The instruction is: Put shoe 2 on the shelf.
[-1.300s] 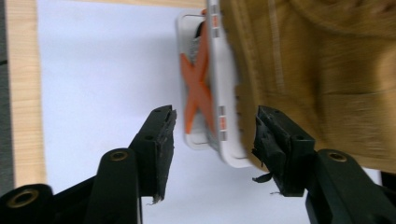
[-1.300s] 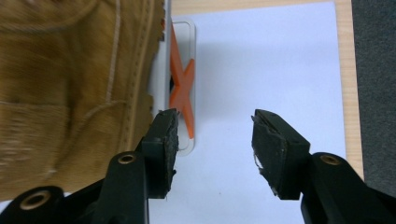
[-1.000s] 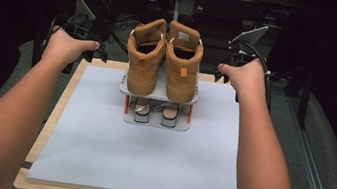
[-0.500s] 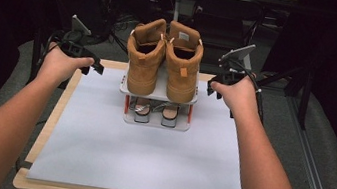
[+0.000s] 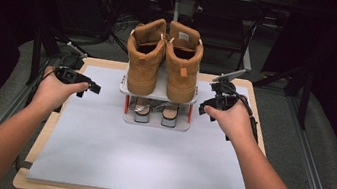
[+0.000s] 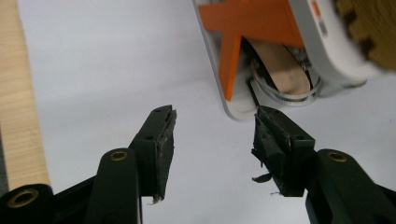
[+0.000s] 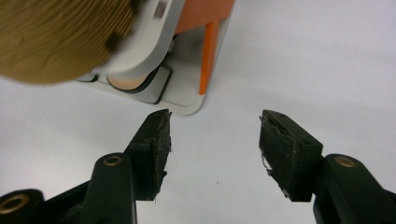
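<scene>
A white two-tier shoe rack [image 5: 159, 94] with orange posts stands at the back middle of the mat. A pair of tan boots [image 5: 145, 63] sits on its top shelf, heels toward me, and two sandals [image 5: 142, 112] lie on the lower shelf. My left gripper [image 5: 91, 88] hovers left of the rack, pointing at it. In the left gripper view, the left gripper [image 6: 215, 114] is open with nothing between its jaws, which have just been closing a little; the rack's corner [image 6: 233, 109] lies just ahead. My right gripper [image 5: 206, 109] hovers right of the rack. The right gripper [image 7: 215, 115] is open and empty, facing the rack's base corner [image 7: 187, 105].
A white mat [image 5: 136, 160] covers a wooden table [image 5: 257, 133]. Bare mat spreads in front of the rack and beside it. A dark chair [image 5: 228, 17] and metal stands sit beyond the table's far edge. Cables trail from both grippers.
Both hands have come down from the table's far corners and moved nearer to me and inward, so each gripper now sits low beside the rack. The rack and shoes have not moved.
</scene>
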`<action>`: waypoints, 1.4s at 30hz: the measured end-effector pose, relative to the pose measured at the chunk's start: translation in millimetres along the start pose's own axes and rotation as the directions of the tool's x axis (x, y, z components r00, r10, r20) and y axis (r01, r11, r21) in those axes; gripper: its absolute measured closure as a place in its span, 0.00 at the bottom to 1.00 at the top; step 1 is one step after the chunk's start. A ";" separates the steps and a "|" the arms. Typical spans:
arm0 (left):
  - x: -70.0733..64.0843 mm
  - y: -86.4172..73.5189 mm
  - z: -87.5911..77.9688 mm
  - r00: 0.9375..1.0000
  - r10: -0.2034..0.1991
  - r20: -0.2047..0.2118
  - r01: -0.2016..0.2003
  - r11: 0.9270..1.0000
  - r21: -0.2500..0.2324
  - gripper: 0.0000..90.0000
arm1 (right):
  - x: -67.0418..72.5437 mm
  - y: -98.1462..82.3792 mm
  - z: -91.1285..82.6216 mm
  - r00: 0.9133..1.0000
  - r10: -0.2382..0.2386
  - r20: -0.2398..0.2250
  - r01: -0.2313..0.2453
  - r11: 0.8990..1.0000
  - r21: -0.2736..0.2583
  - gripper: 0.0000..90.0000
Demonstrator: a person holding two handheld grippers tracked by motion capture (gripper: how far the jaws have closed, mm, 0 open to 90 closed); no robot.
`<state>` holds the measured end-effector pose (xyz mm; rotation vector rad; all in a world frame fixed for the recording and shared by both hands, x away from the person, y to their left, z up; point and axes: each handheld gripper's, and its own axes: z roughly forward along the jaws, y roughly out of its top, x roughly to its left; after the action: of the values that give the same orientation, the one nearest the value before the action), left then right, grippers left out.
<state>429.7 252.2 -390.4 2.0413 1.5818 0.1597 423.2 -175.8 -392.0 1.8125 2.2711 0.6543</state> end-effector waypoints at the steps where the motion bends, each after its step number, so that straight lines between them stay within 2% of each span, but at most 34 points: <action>1: -0.5 -5.0 1.7 1.000 0.005 0.017 -0.005 1.000 0.009 0.55 | 0.6 -4.5 0.9 1.000 -0.005 -0.016 0.005 1.000 -0.008 0.48; 3: -1.3 -15.2 5.5 0.999 0.003 0.051 -0.004 1.000 0.022 0.58 | 0.7 -13.6 3.8 0.999 -0.029 -0.021 0.029 1.000 -0.010 0.48; 4: -1.9 -20.4 7.2 0.998 0.006 0.060 -0.007 1.000 0.022 0.58 | 0.2 -18.5 5.2 0.999 -0.044 -0.006 0.044 0.999 -0.008 0.48; 6: -2.8 -29.9 10.6 0.997 0.020 0.068 -0.022 1.000 0.020 0.57 | 1.0 -29.2 10.3 0.998 -0.060 -0.013 0.059 0.998 -0.015 0.49; 7: -3.3 -35.4 12.8 0.997 0.027 0.069 -0.028 0.999 0.015 0.56 | 0.6 -33.5 11.7 0.997 -0.080 -0.003 0.080 0.997 0.002 0.49; 8: -3.5 -38.4 14.1 0.997 0.031 0.069 -0.032 0.999 0.013 0.55 | 0.7 -39.1 14.6 0.996 -0.092 0.000 0.092 0.996 0.004 0.49; 9: -3.7 -42.5 16.1 0.997 0.035 0.072 -0.036 0.999 0.007 0.54 | 1.8 -42.9 17.6 0.996 -0.082 -0.023 0.082 0.997 -0.010 0.49; 10: -4.4 -47.5 18.8 0.997 0.035 0.071 -0.034 0.999 -0.005 0.54 | 2.2 -46.8 19.8 0.995 -0.094 -0.017 0.094 0.996 -0.007 0.49; 12: -4.5 -54.6 22.3 0.996 0.047 0.070 -0.046 0.999 -0.017 0.54 | 3.9 -55.2 24.1 0.994 -0.097 -0.045 0.097 0.995 -0.006 0.49; 15: -4.0 -63.6 28.3 0.997 0.075 0.036 -0.074 0.997 -0.025 0.53 | 5.3 -66.1 31.0 0.993 -0.110 -0.050 0.109 0.994 -0.013 0.49; 16: -2.2 -71.9 34.3 0.997 0.078 0.027 -0.077 0.996 -0.040 0.53 | 6.1 -70.0 33.9 0.992 -0.111 -0.054 0.111 0.994 -0.013 0.49; 17: -2.2 -71.9 34.3 0.997 0.078 0.027 -0.077 0.996 -0.040 0.53 | 6.1 -70.0 33.9 0.992 -0.111 -0.054 0.111 0.994 -0.013 0.49; 19: -1.0 -79.9 39.6 0.996 0.085 0.030 -0.084 0.996 -0.038 0.53 | 8.3 -83.4 42.4 0.989 -0.137 -0.059 0.137 0.991 -0.005 0.49; 21: -1.1 -88.4 43.9 0.995 0.090 0.033 -0.088 0.995 -0.044 0.54 | 10.0 -91.7 47.8 0.986 -0.146 -0.082 0.145 0.989 -0.018 0.48; 24: -2.6 -101.9 49.4 0.994 0.103 0.040 -0.100 0.994 -0.052 0.54 | 11.6 -103.7 53.7 0.981 -0.176 -0.083 0.174 0.984 -0.036 0.49; 25: -3.2 -106.3 50.7 0.993 0.109 0.044 -0.106 0.993 -0.056 0.55 | 12.2 -107.9 54.6 0.980 -0.186 -0.071 0.184 0.982 -0.040 0.48; 27: -3.7 -115.5 52.4 0.992 0.104 0.069 -0.099 0.992 -0.079 0.55 | 13.3 -116.8 60.3 0.979 -0.188 -0.082 0.183 0.981 -0.065 0.49; 28: -4.5 -120.1 54.0 0.991 0.115 0.069 -0.109 0.991 -0.078 0.56 | 13.6 -121.3 63.7 0.978 -0.187 -0.091 0.181 0.981 -0.065 0.49; 30: -6.5 -128.7 58.7 0.990 0.127 0.058 -0.123 0.990 -0.072 0.56 | 14.1 -129.5 69.5 0.975 -0.216 -0.060 0.214 0.976 -0.039 0.49; 32: -8.7 -136.3 62.6 0.988 0.150 0.045 -0.147 0.986 -0.074 0.56 | 15.6 -138.8 77.5 0.972 -0.221 -0.074 0.218 0.975 -0.043 0.50; 34: -10.5 -143.1 65.0 0.986 0.160 0.046 -0.155 0.984 -0.083 0.56 | 16.0 -146.9 81.1 0.971 -0.233 -0.063 0.230 0.972 -0.049 0.50; 36: -11.8 -147.8 66.9 0.984 0.177 0.034 -0.174 0.980 -0.094 0.56 | 16.3 -154.9 83.9 0.970 -0.234 -0.062 0.228 0.970 -0.082 0.50; 39: -17.9 -153.0 69.2 0.976 0.217 -0.006 -0.217 0.969 -0.119 0.56 | 17.1 -165.0 86.5 0.971 -0.230 -0.063 0.222 0.968 -0.120 0.50; 42: -21.7 -156.2 69.8 0.972 0.236 -0.004 -0.234 0.963 -0.132 0.56 | 18.9 -172.6 86.3 0.971 -0.233 -0.053 0.223 0.963 -0.154 0.50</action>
<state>317.5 232.8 -520.0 2.1157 1.2819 0.3303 299.1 -166.6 -540.7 1.4559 2.3585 0.8303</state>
